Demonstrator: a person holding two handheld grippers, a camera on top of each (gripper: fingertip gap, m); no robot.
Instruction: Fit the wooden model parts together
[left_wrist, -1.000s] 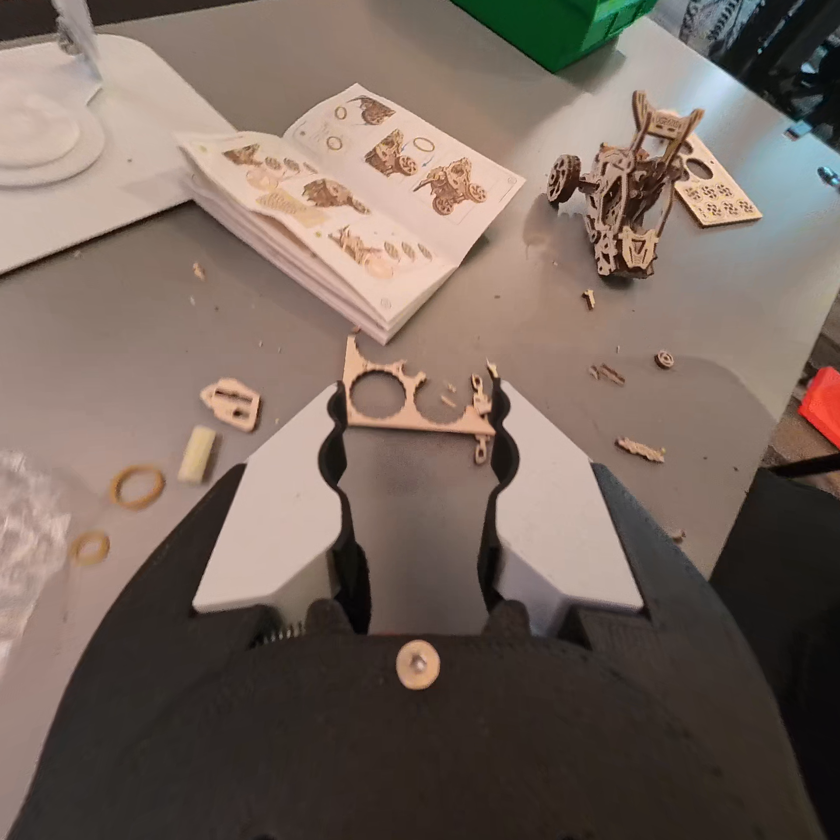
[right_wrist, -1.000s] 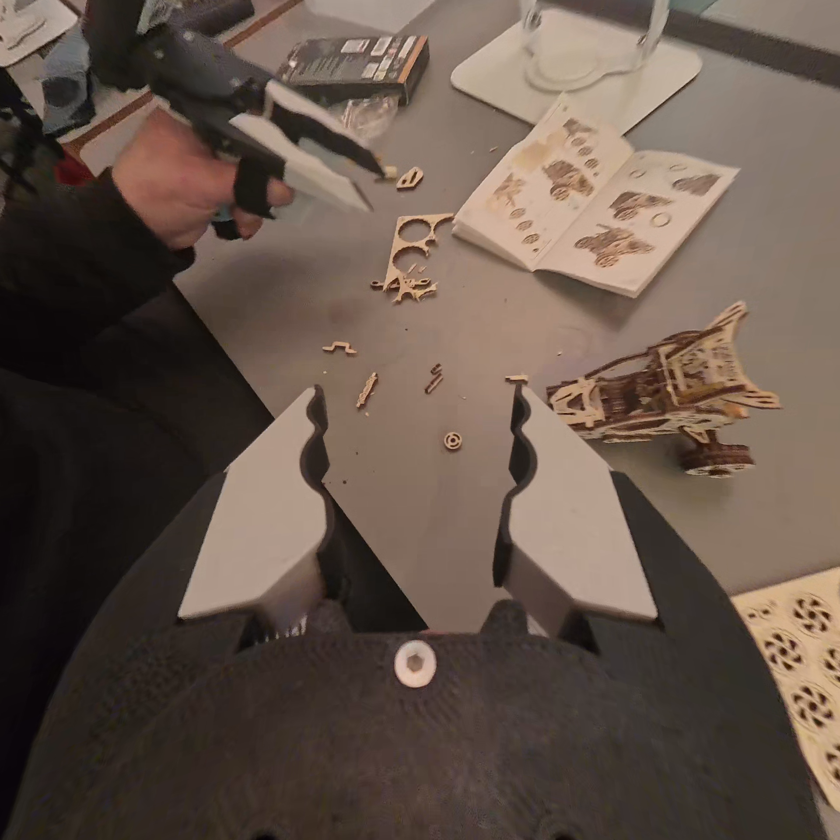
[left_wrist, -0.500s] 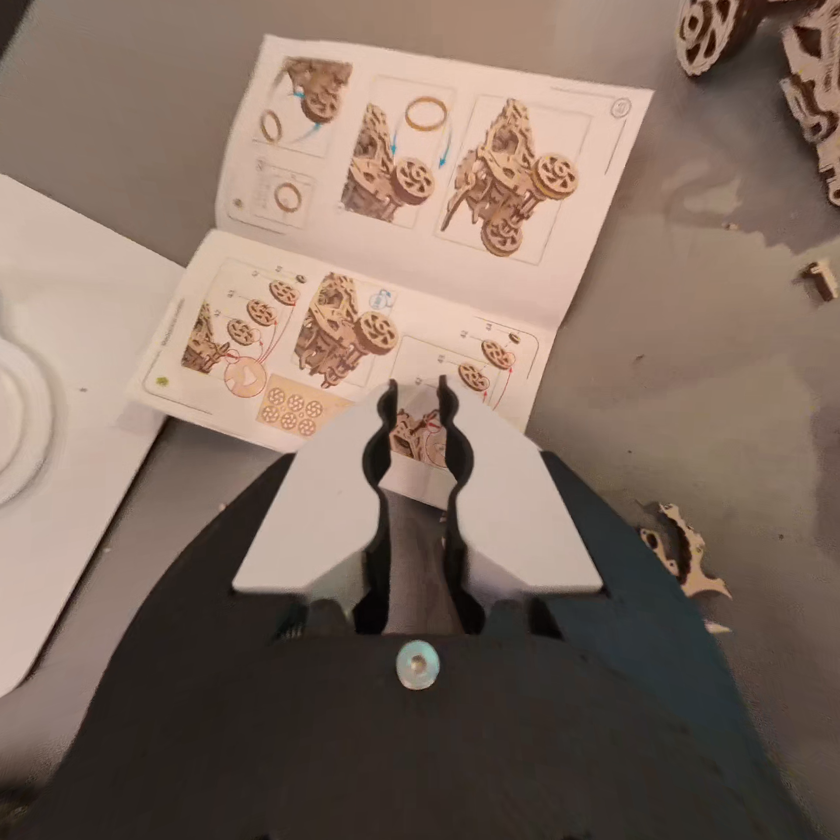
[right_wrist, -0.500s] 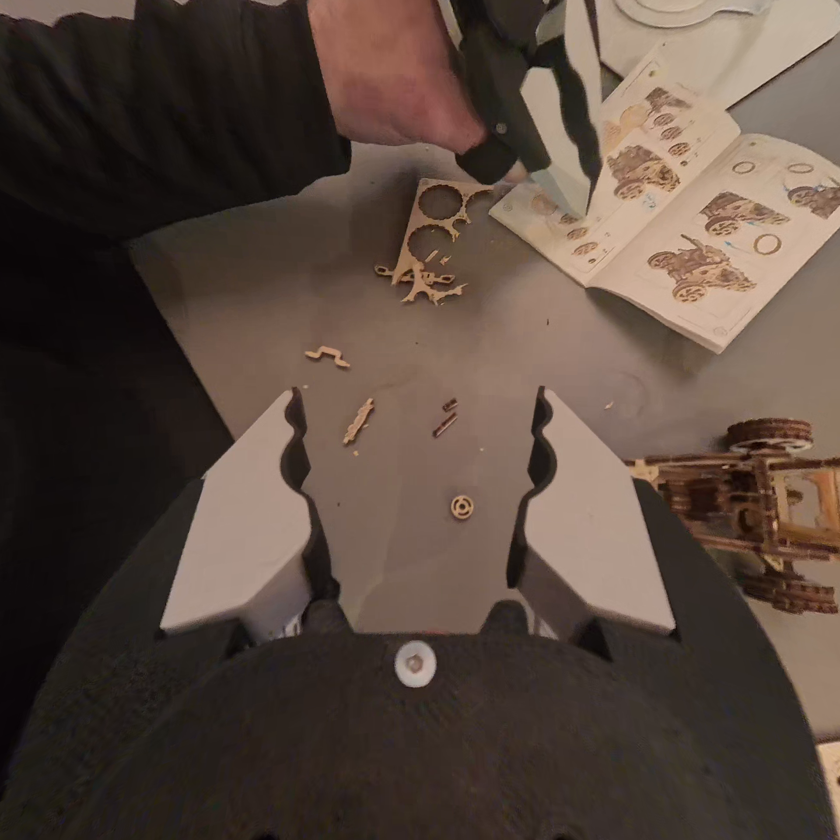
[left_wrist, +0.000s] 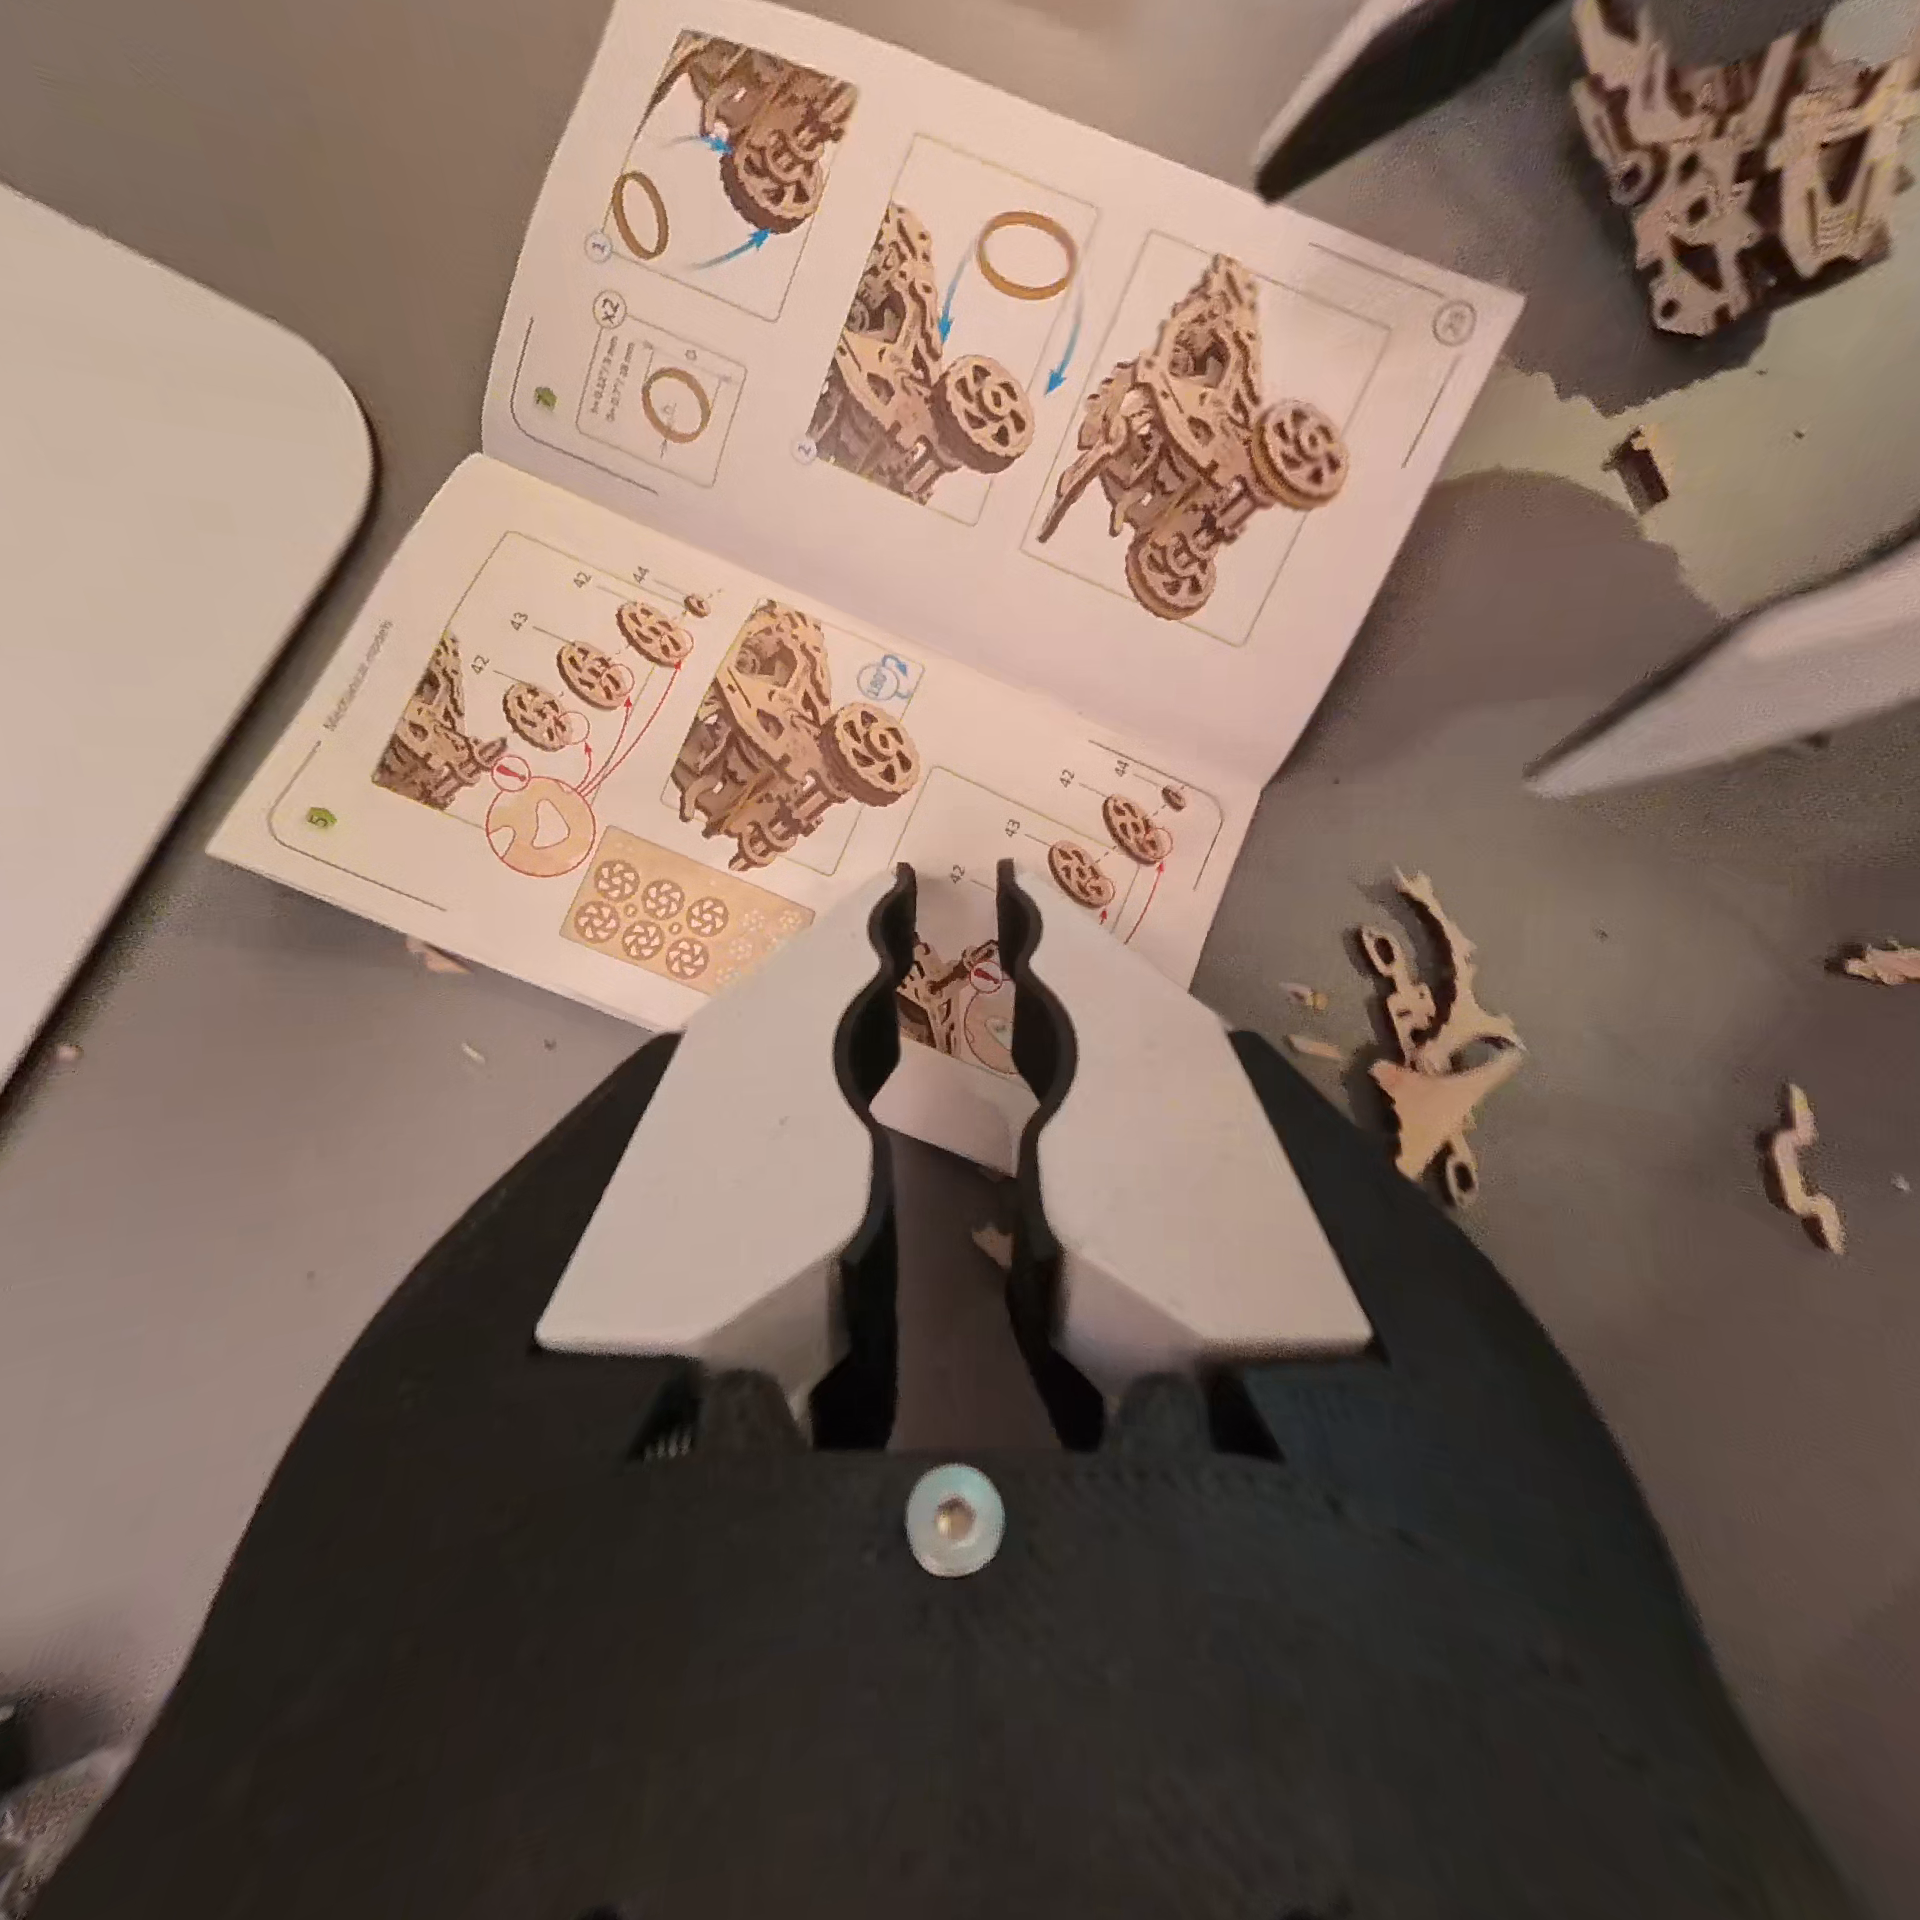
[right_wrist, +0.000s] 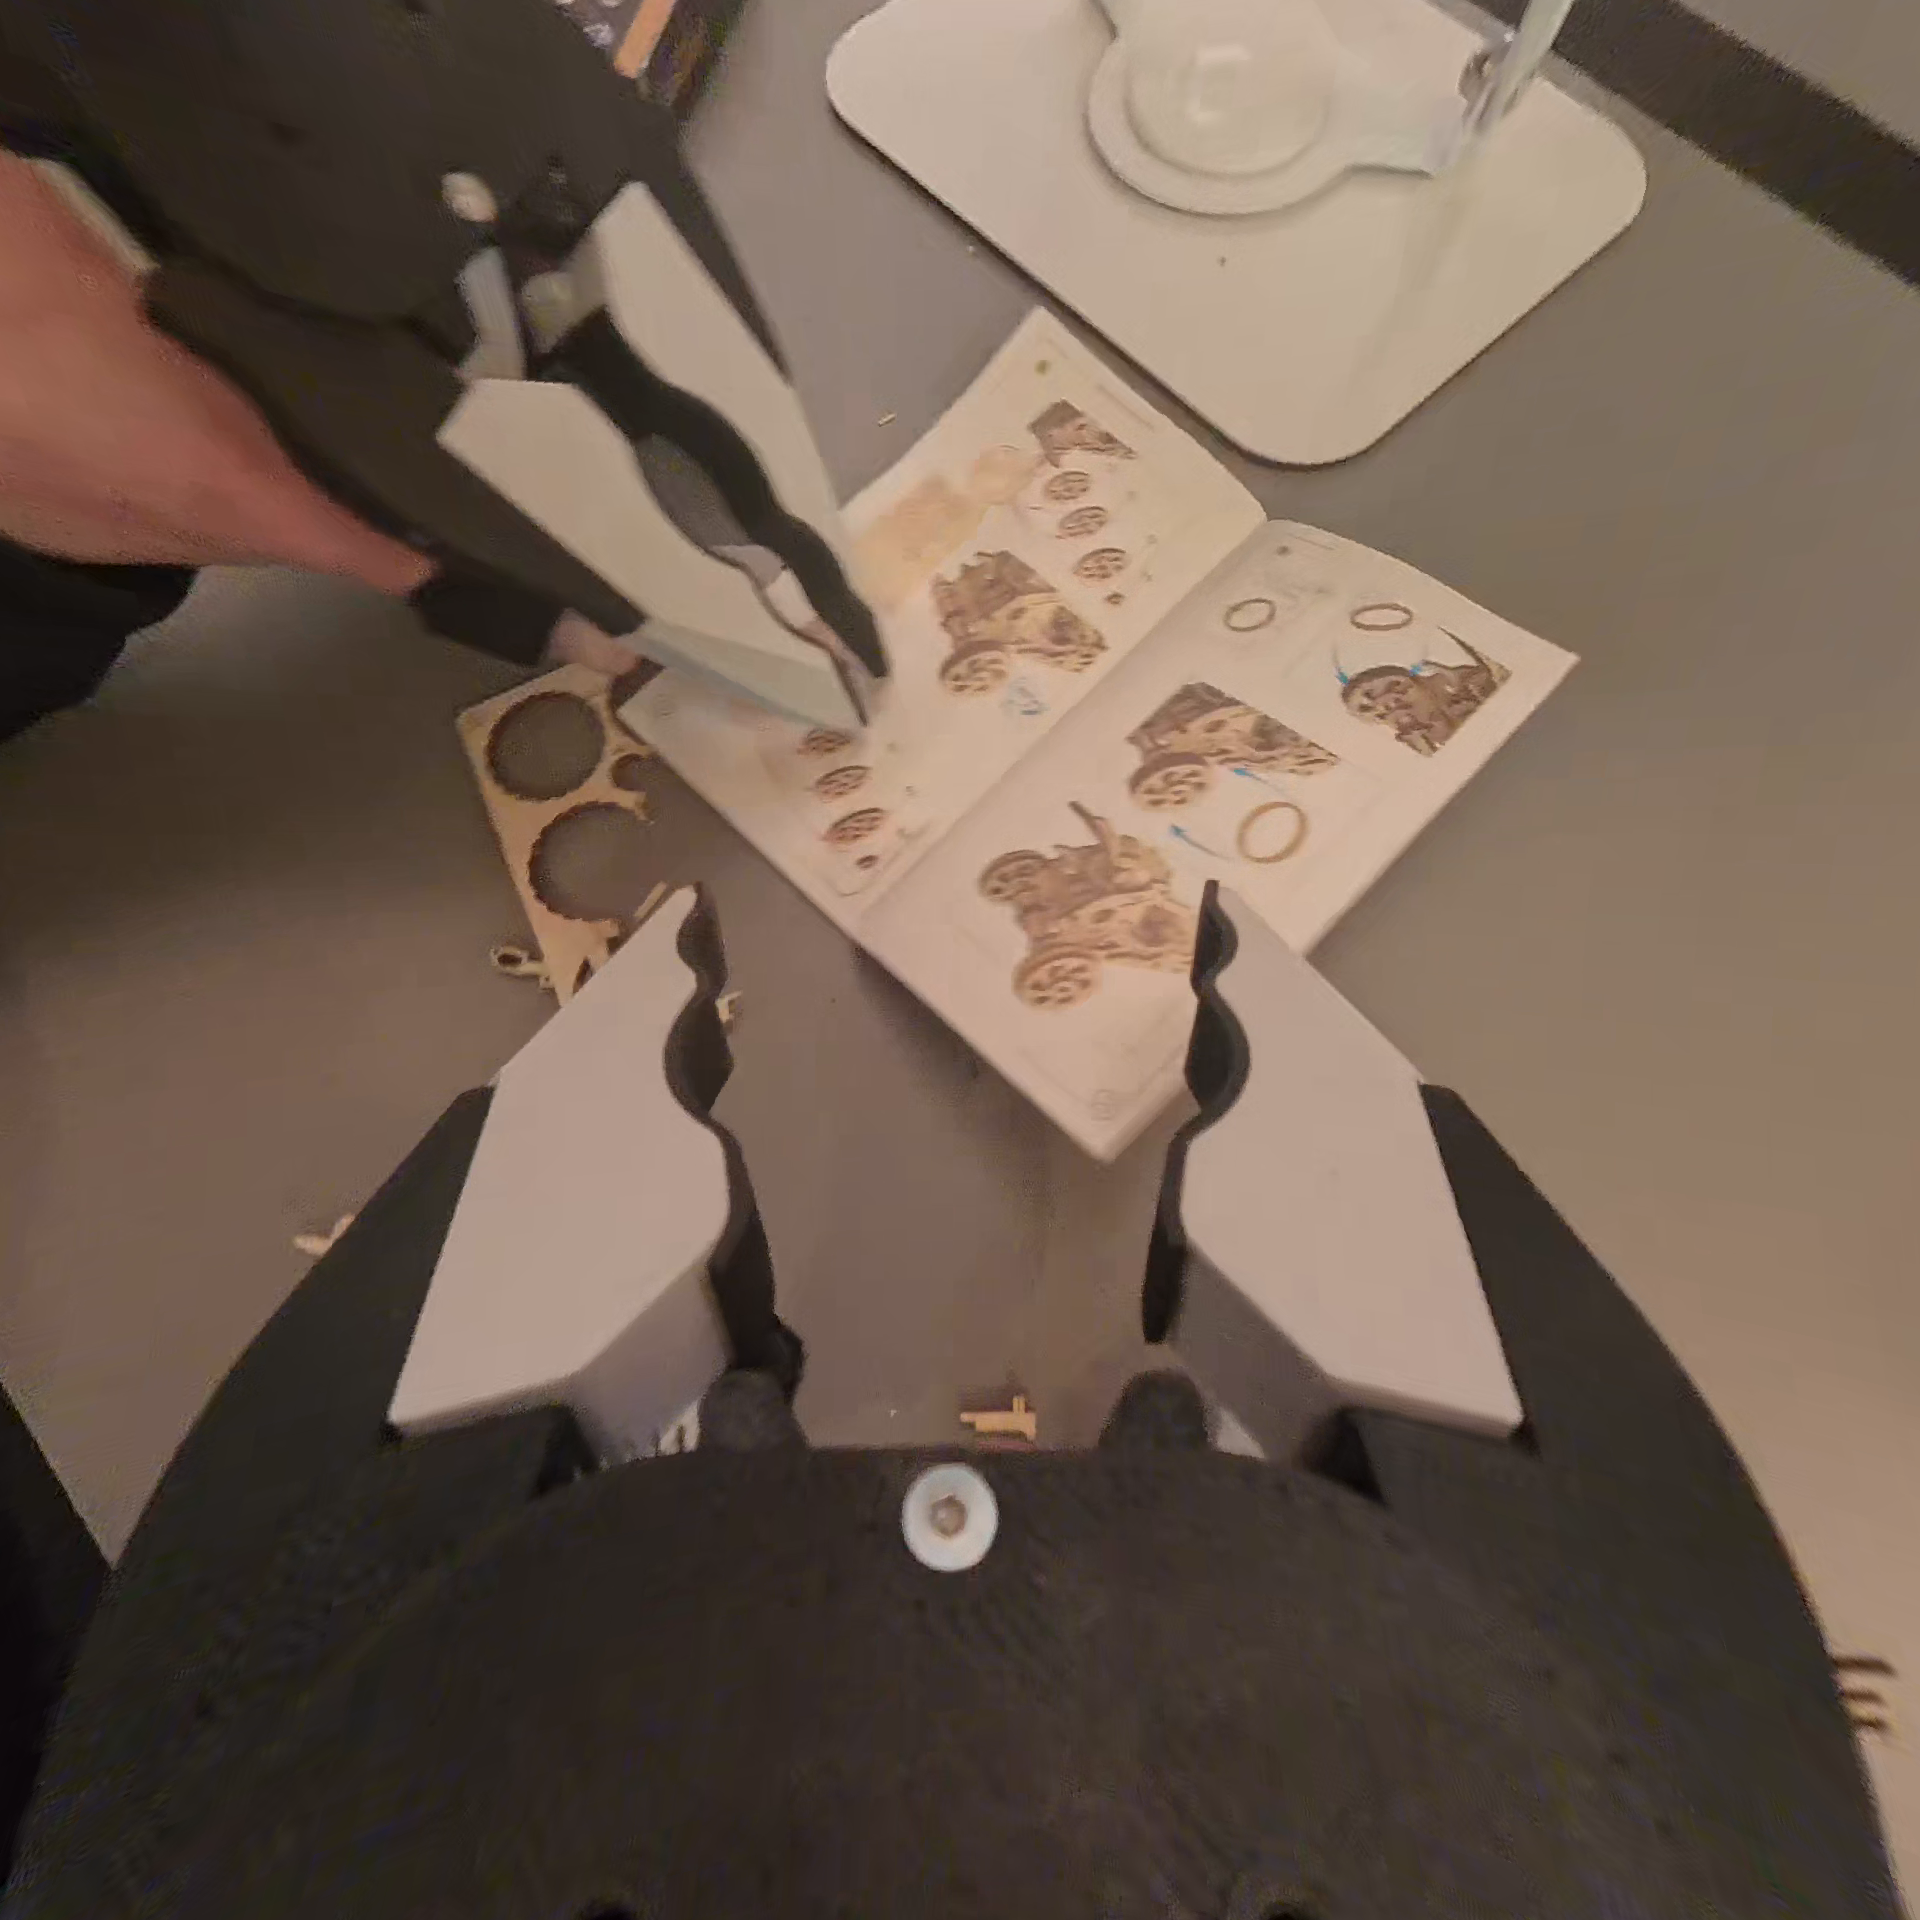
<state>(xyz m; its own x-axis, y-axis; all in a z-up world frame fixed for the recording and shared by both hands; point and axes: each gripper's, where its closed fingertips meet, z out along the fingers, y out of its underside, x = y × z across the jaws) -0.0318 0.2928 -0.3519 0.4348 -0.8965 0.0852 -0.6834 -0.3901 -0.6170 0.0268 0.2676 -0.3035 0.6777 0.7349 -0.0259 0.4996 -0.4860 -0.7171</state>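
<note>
The half-built wooden model (left_wrist: 1745, 156) sits well off to the far right of the left gripper (left_wrist: 951, 883), nobody holding it. That gripper's jaws are nearly closed, just a narrow slit, nothing between them, tips down over the near page of the open instruction booklet (left_wrist: 935, 468). The right gripper (right_wrist: 951, 925) is wide open and empty, booklet just ahead. Looks like a check-the-manual step; next needs picking a loose piece. Thin laser-cut plywood scraps (left_wrist: 1429, 1029) lie right of the left jaws, jagged with dark edges; glossy paper, matte grey table (left_wrist: 260, 1247).
</note>
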